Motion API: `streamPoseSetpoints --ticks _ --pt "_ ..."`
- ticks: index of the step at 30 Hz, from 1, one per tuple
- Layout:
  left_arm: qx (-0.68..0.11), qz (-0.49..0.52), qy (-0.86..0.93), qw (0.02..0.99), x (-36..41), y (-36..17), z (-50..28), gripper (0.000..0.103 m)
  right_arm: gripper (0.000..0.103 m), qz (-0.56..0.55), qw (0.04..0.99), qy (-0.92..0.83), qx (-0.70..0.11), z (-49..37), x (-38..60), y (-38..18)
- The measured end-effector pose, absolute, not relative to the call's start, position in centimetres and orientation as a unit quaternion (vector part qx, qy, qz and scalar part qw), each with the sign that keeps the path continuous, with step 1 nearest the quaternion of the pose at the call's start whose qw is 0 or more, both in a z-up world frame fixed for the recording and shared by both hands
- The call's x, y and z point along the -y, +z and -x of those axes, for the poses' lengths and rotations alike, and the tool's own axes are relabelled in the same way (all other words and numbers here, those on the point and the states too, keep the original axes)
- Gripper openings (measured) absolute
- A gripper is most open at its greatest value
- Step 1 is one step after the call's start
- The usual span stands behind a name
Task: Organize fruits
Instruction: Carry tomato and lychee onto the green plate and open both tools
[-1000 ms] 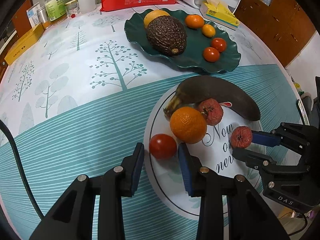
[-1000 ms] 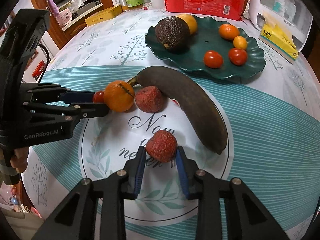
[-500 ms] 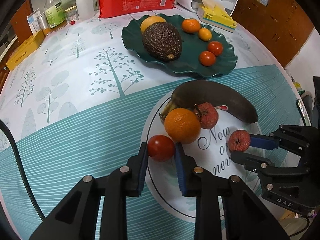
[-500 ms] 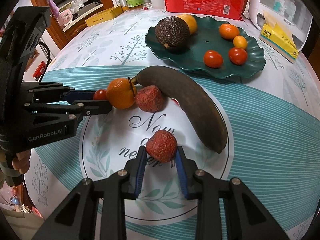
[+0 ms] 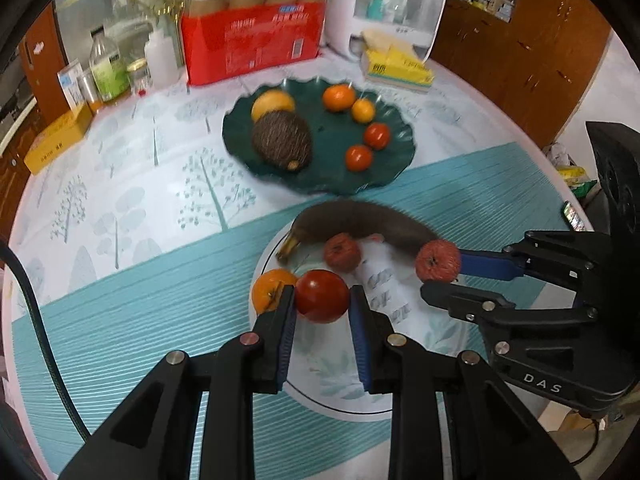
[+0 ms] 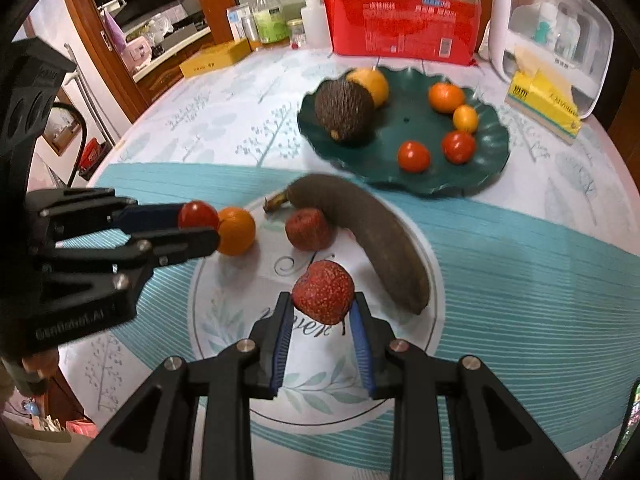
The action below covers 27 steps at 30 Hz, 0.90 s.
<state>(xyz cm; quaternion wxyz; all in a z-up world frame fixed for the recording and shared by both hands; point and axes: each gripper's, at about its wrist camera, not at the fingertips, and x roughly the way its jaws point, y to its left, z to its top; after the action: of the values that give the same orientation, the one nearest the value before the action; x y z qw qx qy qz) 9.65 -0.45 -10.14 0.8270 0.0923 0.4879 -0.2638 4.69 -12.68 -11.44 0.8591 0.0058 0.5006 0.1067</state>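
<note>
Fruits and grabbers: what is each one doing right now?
Left gripper: shut on tomato.
Tomato: gripped.
Right gripper: shut on rough red fruit.
Rough red fruit: gripped.
Banana: lying on white plate.
Orange: beside the tomato.
Avocado: on green plate.

Red tomato (image 5: 322,295) between blue pads (image 5: 285,336) of black left hand-held gripper (image 5: 322,308). Speckled dull-red fruit (image 6: 323,297) in black right hand-held gripper (image 6: 322,314), blue-padded too. Orange mandarin (image 6: 236,231); brown-black banana (image 6: 360,236). White plate (image 6: 240,364) with grey script, pale green leaves, thin dark ring. Dark green dish (image 6: 486,168). Tabletop (image 5: 132,292) striped teal, then white with grey-green trees. Red pack (image 6: 404,24) behind.
</note>
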Motion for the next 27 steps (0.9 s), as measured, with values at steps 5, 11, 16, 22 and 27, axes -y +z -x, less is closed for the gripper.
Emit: streamPoseSetpoints --ticks 5,11,16,22,27 --pt "-0.461 -0.089 -0.261 0.844 1.1 -6.1 -8.8 0.024 0.029 0.010 0.873 0.100 -0.477 -4.2 13.2 -7.9" --pt "-0.436 -0.098 -0.252 0.859 2.1 -1.0 -9.2 0.024 0.029 0.030 0.888 0.093 -0.450 -4.8 14.1 -2.9" --pt "-0.412 -0.097 -0.240 0.874 3.3 3.7 -11.3 0.024 0.029 0.049 0.906 0.087 -0.411 -6.5 15.4 2.8" --pt "-0.378 -0.090 -0.216 0.896 4.8 9.6 -15.0 0.024 0.029 0.072 0.923 0.067 -0.373 -10.7 17.6 9.9" --pt "-0.372 -0.097 -0.195 0.902 6.5 11.1 -18.9 0.025 0.029 0.072 0.928 0.049 -0.361 -15.5 19.6 13.0"
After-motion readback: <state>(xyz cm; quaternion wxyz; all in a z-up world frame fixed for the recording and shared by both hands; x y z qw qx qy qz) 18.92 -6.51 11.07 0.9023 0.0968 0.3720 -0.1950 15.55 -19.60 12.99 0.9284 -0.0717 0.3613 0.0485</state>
